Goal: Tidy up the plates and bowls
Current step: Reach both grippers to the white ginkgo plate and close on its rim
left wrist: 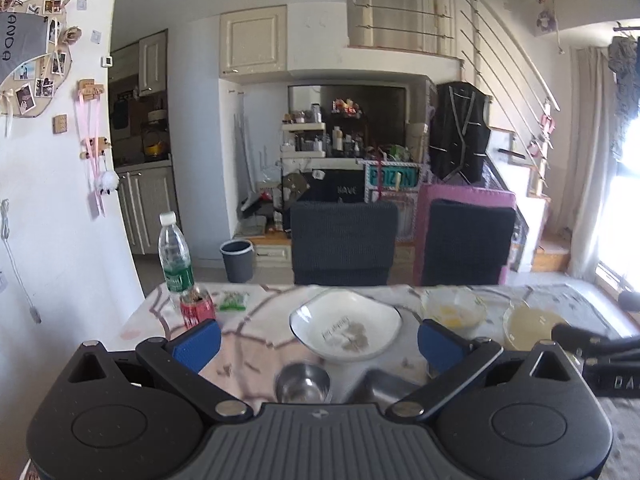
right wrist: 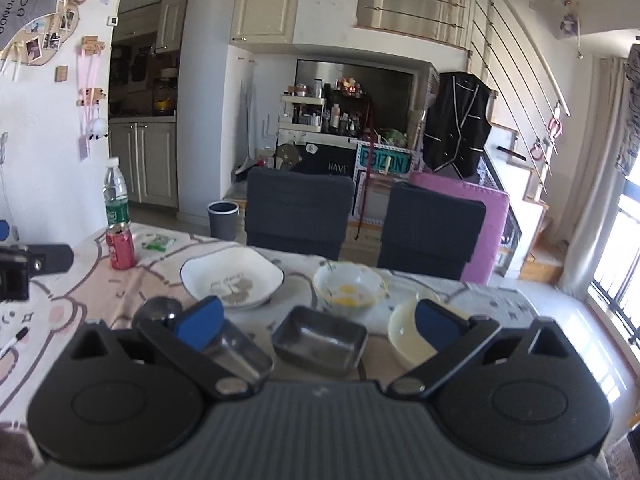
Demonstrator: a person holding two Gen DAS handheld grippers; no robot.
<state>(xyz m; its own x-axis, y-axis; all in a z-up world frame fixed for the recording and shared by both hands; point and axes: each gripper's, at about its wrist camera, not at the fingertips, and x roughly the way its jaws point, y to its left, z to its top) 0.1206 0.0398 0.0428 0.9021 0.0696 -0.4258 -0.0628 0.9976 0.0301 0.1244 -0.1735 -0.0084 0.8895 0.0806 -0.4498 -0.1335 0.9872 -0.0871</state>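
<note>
A white square plate lies mid-table. Right of it stand a floral bowl with yellow residue and a pale yellow bowl. Nearer me are a small round steel bowl, a rectangular steel dish and another steel dish. My left gripper is open and empty above the near dishes. My right gripper is open and empty over the rectangular steel dish. The right gripper also shows at the left wrist view's right edge.
A water bottle, a red can and a green packet stand at the table's far left. Two dark chairs face the far edge. A marker lies at left.
</note>
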